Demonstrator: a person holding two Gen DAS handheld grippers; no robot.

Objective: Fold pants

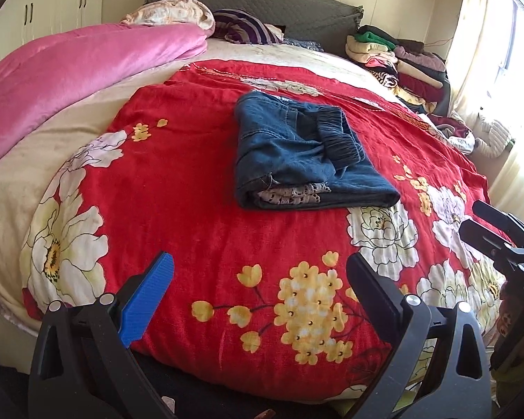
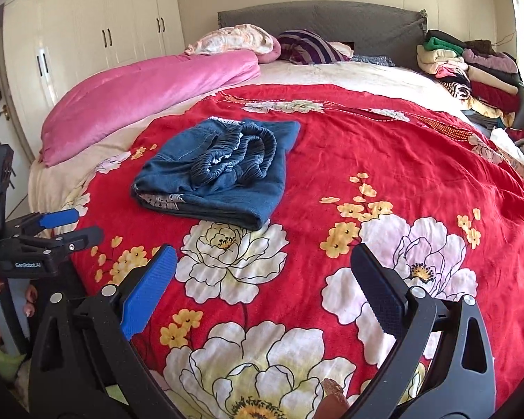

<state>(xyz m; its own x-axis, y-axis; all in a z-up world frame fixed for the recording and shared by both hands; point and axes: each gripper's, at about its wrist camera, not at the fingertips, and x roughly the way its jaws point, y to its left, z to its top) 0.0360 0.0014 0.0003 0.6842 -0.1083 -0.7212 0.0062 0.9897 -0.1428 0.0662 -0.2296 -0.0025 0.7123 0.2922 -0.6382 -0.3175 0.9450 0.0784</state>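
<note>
The blue denim pants (image 1: 304, 153) are lying folded into a compact bundle on the red floral blanket (image 1: 192, 181), near the middle of the bed (image 1: 14, 188) and clear of every edge. In the left wrist view the bundle's long axis is running from the near end away toward the grey headboard (image 1: 255, 0), leaning a little to the right at the near end. The gathered elastic waistband (image 2: 237, 153) is sitting on top, curling across the upper layer, and a folded edge is facing the cameras, where a strip of pale patterned lining (image 1: 290, 192) is showing between the layers.

Open blanket is stretching on all sides of the pants: a broad band between the bundle and the foot of the bed, and in the right wrist view a wide stretch to the bundle's right (image 2: 401, 160). To the left, a rolled pink quilt (image 1: 70, 76) is lying along the bed's side, well apart from the pants. A stack of folded clothes (image 1: 394, 59) is crowding the far right corner by the curtained window (image 1: 489, 52). White wardrobe doors (image 2: 87, 35) are standing beyond the left side of the bed.

The left tongs (image 1: 260, 272) are hovering over the near edge of the blanket, spread wide and gripping nothing. The right tongs (image 2: 263, 262) are likewise spread wide and empty, hovering over the large white flowers. Each pair is appearing at the edge of the other's view, near each other and well short of the pants.
</note>
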